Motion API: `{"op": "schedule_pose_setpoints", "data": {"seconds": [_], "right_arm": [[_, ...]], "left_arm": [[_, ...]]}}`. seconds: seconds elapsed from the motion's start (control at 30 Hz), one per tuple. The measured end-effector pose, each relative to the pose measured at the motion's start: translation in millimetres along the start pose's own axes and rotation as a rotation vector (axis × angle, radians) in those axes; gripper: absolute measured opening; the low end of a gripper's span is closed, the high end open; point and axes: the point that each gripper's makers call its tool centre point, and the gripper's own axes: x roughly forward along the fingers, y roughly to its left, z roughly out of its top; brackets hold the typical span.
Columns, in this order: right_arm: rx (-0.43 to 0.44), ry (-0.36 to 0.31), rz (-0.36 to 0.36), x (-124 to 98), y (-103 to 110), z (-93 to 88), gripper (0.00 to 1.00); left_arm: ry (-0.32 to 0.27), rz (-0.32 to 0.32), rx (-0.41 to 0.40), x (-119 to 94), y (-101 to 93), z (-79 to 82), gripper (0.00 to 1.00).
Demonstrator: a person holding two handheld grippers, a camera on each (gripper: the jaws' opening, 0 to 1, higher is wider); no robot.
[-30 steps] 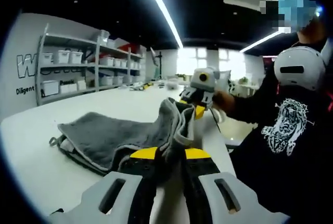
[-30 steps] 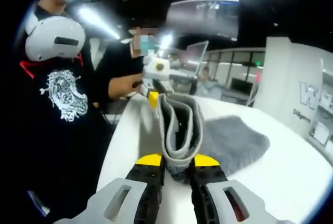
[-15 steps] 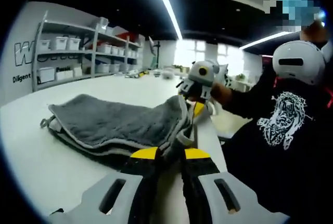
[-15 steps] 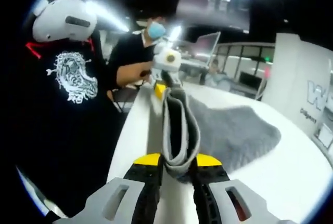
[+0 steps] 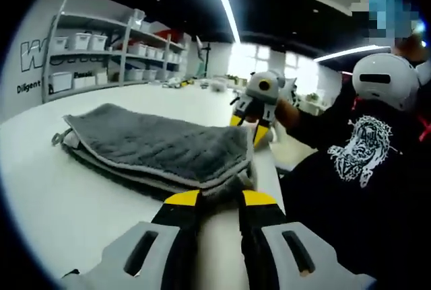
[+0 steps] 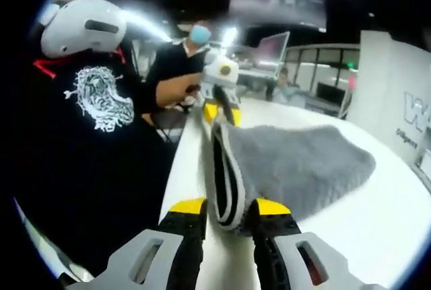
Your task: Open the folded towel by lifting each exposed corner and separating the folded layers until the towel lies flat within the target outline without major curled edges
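Nearest in the left gripper view, the left gripper (image 5: pixel 219 199) is pinching one corner of a grey towel (image 5: pixel 155 145); in the right gripper view, the right gripper (image 6: pixel 229 209) is clamping the neighbouring corner. The towel is lying folded in layers on a white table (image 5: pixel 60 216), its gripped edge running along the table's near edge and its long axis seemingly stretching away toward shelves (image 5: pixel 101 54). It looks soft, limp and light, best gripped at the piped corners.
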Motion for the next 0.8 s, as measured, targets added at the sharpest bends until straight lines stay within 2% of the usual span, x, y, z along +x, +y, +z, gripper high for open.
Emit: {"op": "schedule_pose_setpoints", "data": {"seconds": [0.13, 0.33, 0.53, 0.67, 0.73, 0.8], "right_arm": [[0.011, 0.012, 0.011, 1.1, 4.3, -1.9, 0.27], [0.02, 0.019, 0.007, 1.6, 4.6, -2.5, 0.27], [0.024, 0.021, 0.001, 1.5, 5.1, -2.2, 0.28], [0.021, 0.02, -0.01, -1.4, 4.3, 0.6, 0.28], [0.018, 0.019, -0.02, -3.7, 3.2, 2.6, 0.29], [0.019, 0.008, -0.028, -6.3, 2.2, 5.8, 0.31]], "left_arm": [[-0.004, 0.015, -0.012, -7.9, 0.4, -0.1, 0.22], [-0.031, 0.038, -0.023, -14.2, 2.5, 6.5, 0.25], [-0.032, 0.074, -0.024, -16.2, 7.2, 6.8, 0.32], [-0.065, 0.145, -0.016, -20.4, 18.5, 13.0, 0.47], [-0.079, 0.158, -0.024, -23.4, 20.3, 16.2, 0.49], [-0.095, 0.251, -0.05, -28.6, 35.3, 19.4, 0.69]]}}
